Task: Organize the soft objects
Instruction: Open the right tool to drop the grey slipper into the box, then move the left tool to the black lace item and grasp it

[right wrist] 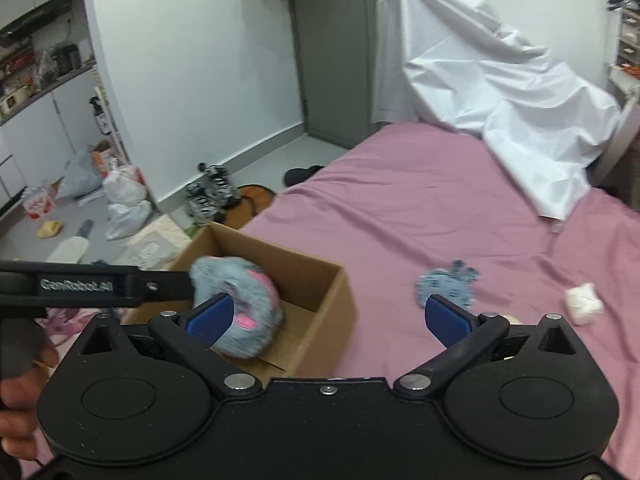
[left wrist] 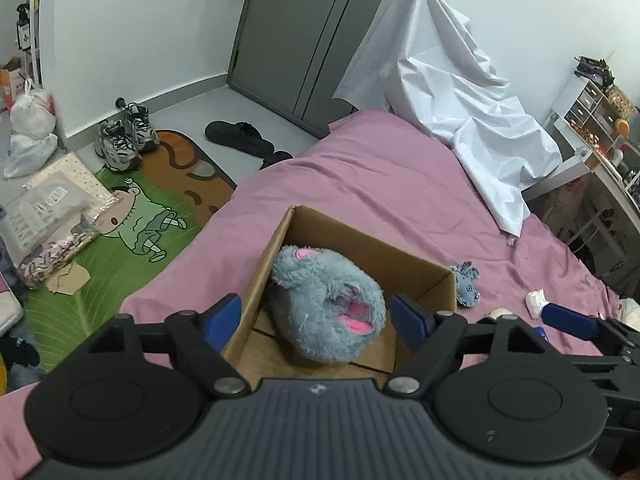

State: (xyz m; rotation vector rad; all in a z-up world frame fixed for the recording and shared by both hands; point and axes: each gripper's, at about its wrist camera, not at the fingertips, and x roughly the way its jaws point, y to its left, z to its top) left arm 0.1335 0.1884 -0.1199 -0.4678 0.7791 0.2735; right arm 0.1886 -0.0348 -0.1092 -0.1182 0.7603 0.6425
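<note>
Grey plush (left wrist: pixel 326 304) apparently sits loose inside cardboard box (left wrist: pixel 420 266).

Both my views are evenly lit by soft, cool indoor light, with only faint shadows. My left view is sharp. My right view smears the grey plush (right wrist: pixel 236 304) and white sheet (right wrist: pixel 500 92), probably motion blur. Fisheye bends walls at the edges.
</note>
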